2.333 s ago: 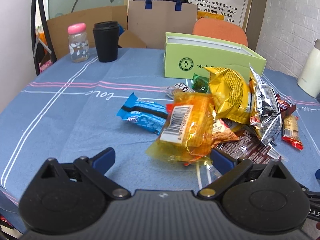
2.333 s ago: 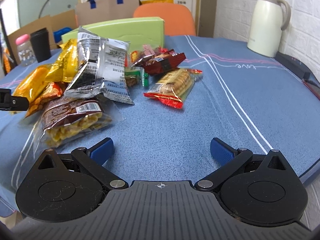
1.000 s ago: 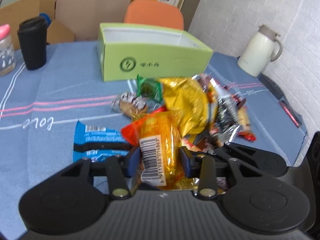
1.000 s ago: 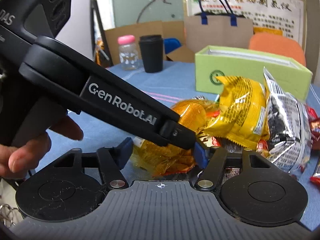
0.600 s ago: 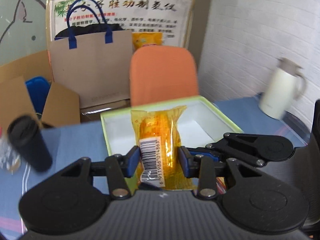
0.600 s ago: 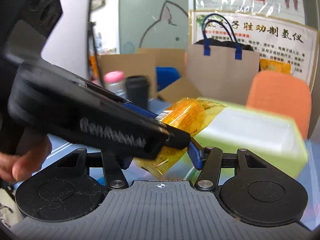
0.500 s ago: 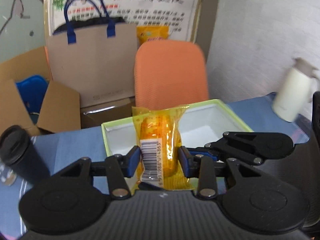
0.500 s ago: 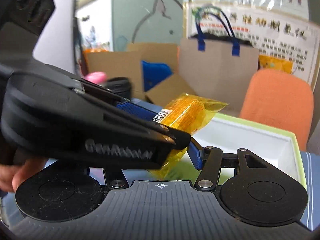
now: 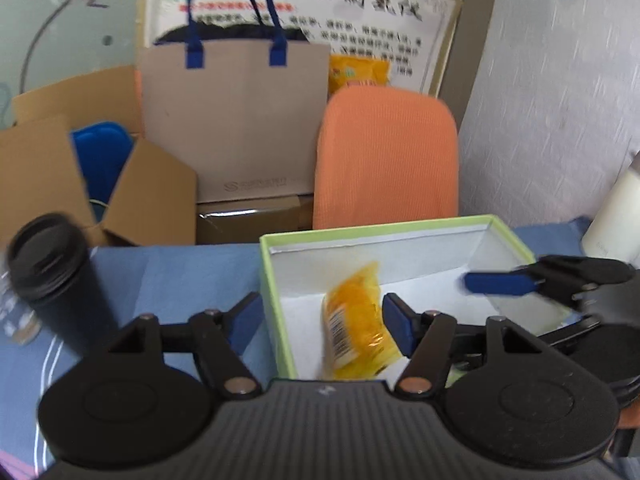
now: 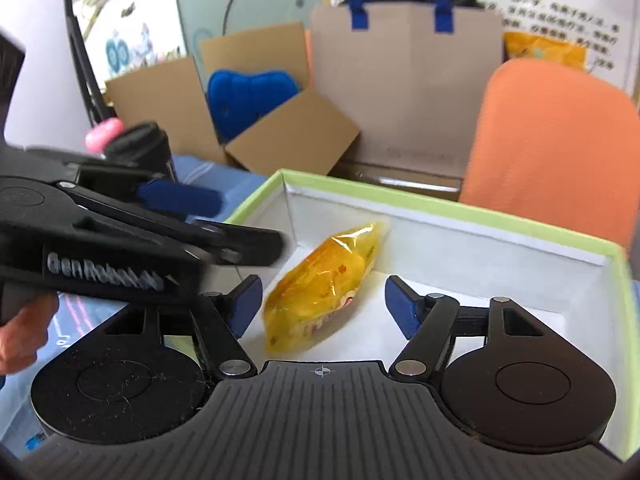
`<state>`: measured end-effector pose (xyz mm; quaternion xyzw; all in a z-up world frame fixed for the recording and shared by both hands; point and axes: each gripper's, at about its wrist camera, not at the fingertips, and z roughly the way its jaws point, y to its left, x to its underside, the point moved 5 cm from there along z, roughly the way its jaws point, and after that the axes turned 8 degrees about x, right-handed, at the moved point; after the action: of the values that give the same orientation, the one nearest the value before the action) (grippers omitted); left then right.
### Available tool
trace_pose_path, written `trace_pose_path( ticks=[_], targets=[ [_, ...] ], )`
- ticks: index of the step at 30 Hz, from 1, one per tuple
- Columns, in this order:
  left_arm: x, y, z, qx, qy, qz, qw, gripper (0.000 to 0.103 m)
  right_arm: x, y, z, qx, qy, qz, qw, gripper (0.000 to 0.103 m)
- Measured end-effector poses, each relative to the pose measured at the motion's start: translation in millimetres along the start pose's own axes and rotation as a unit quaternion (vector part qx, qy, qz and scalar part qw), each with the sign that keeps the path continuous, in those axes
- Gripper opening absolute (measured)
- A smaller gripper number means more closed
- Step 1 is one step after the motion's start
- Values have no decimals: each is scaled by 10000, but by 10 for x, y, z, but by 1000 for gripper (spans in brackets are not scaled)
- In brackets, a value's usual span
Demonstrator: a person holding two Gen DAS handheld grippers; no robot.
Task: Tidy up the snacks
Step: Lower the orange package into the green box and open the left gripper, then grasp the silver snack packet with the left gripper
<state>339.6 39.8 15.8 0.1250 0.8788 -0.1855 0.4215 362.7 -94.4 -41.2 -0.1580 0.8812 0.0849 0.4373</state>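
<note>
An orange-yellow snack packet [image 9: 354,326] with a barcode lies inside the green box [image 9: 272,304], on its white floor near the left wall; it also shows in the right wrist view [image 10: 324,284]. My left gripper [image 9: 322,326] is open and empty, just above the box's near-left part. My right gripper [image 10: 324,306] is open and empty over the same box [image 10: 460,222], with the packet between and beyond its fingers. The other snacks are out of view.
A black cup [image 9: 52,272] stands on the blue tablecloth [image 9: 172,276] left of the box. An orange chair [image 9: 384,156], a paper bag [image 9: 236,116] and cardboard boxes [image 9: 80,168] stand behind the table. A white kettle [image 9: 616,216] is at the right.
Both grippers were shut on the orange-yellow packet and carried it from the pile to above the green box. Both have opened, and the packet now lies in the box.
</note>
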Motion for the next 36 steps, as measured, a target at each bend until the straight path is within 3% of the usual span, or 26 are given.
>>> trace_pose_path(
  ticks=[2, 3, 8, 12, 15, 18, 21, 28, 36],
  targets=[
    [118, -70, -265, -6, -122, -107, 9999, 67, 57, -21, -349, 106, -241, 15, 9997, 74],
    [196, -115, -385, 15, -172, -141, 9998, 67, 104, -7, -542, 122, -361, 37, 9993, 76],
    [721, -414, -841, 24, -297, -325, 9990, 68, 448, 146, -1330, 157, -848, 167, 9961, 83],
    [1215, -614, -1050, 160, -312, -651, 9973, 68, 1047, 311, -1842, 603, -1105, 303, 9916, 87],
    [1506, -737, -1115, 307, -264, -1000, 9942, 68, 1547, 331, -2043, 750, -1041, 780, 9887, 87],
    [1639, -971, -1126, 679, -148, -1094, 9916, 68, 1919, 337, -2099, 708, -841, 1185, 9868, 87],
    [1605, -1271, -1102, 778, -110, -753, 9941, 68, 2101, 296, -2067, 756, -696, 1360, 9854, 87],
    [1526, -1750, -823, 647, 88, -302, 9974, 68, 2140, 211, -1891, 621, -699, 1406, 9856, 87],
    [1515, -1852, -611, 283, 263, -77, 9992, 68, 2131, 191, -1659, 207, -592, 1388, 9883, 86]
  ],
)
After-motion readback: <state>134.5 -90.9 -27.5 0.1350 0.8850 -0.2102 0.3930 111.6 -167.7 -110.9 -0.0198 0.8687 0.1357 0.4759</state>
